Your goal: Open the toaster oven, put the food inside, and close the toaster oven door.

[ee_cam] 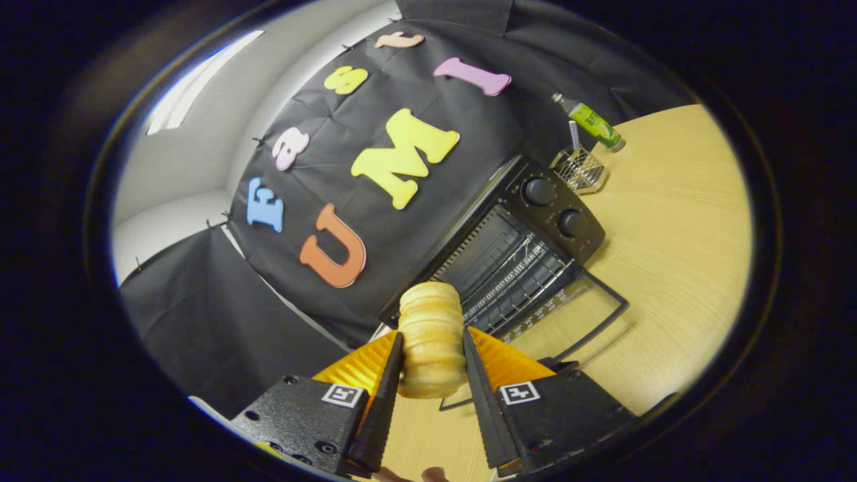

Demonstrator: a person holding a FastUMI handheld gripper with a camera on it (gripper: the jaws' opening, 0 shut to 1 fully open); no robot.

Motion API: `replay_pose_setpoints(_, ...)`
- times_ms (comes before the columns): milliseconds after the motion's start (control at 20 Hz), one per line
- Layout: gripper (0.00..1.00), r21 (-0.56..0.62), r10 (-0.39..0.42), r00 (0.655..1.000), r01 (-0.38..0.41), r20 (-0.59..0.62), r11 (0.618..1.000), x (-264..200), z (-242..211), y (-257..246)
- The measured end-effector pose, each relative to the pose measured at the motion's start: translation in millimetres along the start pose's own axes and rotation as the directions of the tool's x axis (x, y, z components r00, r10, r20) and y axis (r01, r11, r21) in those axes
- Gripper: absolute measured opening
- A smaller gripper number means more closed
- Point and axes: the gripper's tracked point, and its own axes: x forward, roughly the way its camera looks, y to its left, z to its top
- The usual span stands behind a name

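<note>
A pale golden, ridged bread roll (pixel 432 338) is held between the two fingers of the gripper (pixel 432 348), which are closed partway, each pressing a side of the roll; the roll's rounded top stands above the fingertips and its lower end sits down in the gap between them. The whole view is tilted. Beyond the fingers and a little to the right, a black toaster oven (pixel 529 234) is seen standing on the light wooden table (pixel 676 254), with its glass door (pixel 569 314) dropped fully open and lying flat toward the gripper. The wire rack (pixel 515 274) inside the oven cavity is exposed, and two round black knobs (pixel 539 191) are set on the panel at the oven's right side. The roll is near the open door's left edge but apart from it, not yet inside the cavity. Farther off, past the oven's right side, a small wire basket (pixel 580 169) is placed on the table, and a green bottle (pixel 592 122) stands just beyond it, close to the black cloth wall (pixel 221 321). A fingertip of a person (pixel 435 474) is visible below the gripper body.
</note>
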Motion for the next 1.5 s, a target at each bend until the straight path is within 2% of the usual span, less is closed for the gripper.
replay_pose_setpoints(250, 0.61, -0.005, -0.046, 0.999, 0.046, -0.01, 0.999, 59.2, 17.2, -19.4)
replay_pose_setpoints(500, 0.62, -0.08, -0.044, 0.996, 0.038, -0.077, 0.996, 115.7, 28.1, -18.8)
replay_pose_setpoints(800, 0.62, -0.177, -0.092, 0.995, 0.084, -0.036, 0.981, 153.5, 54.2, -38.7)
replay_pose_setpoints(1000, 0.62, -0.221, -0.129, 0.985, 0.102, -0.111, 0.97, 168.1, 37.2, -53.9)
replay_pose_setpoints(1100, 0.66, -0.199, -0.111, 0.987, 0.085, -0.12, 0.976, 169.8, 31.9, -51.9)
replay_pose_setpoints(1300, 0.91, -0.193, -0.112, 0.988, 0.09, -0.104, 0.977, 160.5, 35.7, -44.3)
replay_pose_setpoints(1500, 0.99, -0.2, -0.117, 0.989, 0.097, -0.088, 0.975, 140.0, 41.4, -40.3)
